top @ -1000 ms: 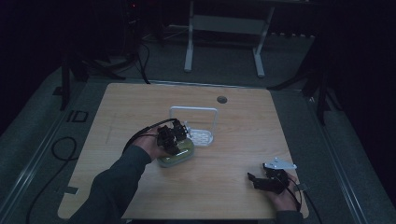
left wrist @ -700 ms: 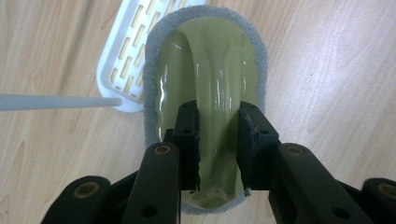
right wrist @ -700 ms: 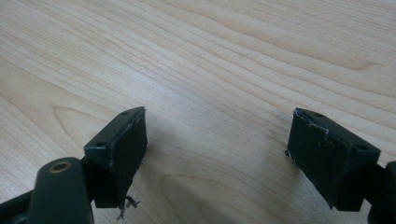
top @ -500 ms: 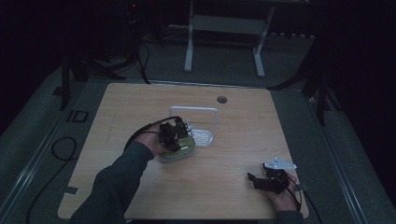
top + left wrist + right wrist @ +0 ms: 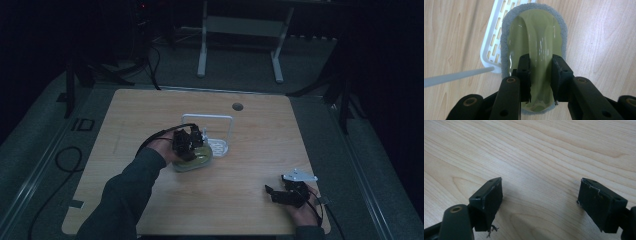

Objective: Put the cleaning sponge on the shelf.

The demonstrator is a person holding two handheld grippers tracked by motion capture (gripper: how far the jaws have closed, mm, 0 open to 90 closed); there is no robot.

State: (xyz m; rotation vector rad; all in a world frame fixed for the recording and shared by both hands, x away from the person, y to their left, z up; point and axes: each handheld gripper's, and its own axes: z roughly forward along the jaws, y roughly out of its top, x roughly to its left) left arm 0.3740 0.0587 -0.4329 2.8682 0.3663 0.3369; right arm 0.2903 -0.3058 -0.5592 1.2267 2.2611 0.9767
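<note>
In the left gripper view we see our left gripper clamped on the raised olive-green handle of a scrubbing pad: the two black jaws press the ridge from either side, in the lower middle of the frame, and the pad's grey abrasive rim runs round the green body. The pad's far end lies over a white slotted tray in the upper left of that frame, and a white bar crosses the left edge just below it. In the high view the left gripper sits at the centre of the wooden table, on the scrubbing pad, with the white tray touching the pad on its right and a white wire frame standing just behind. Our right gripper rests at the lower right of the high view, well apart from the pad. In the right gripper view its jaws stand wide apart over bare wood, with nothing between them.
</note>
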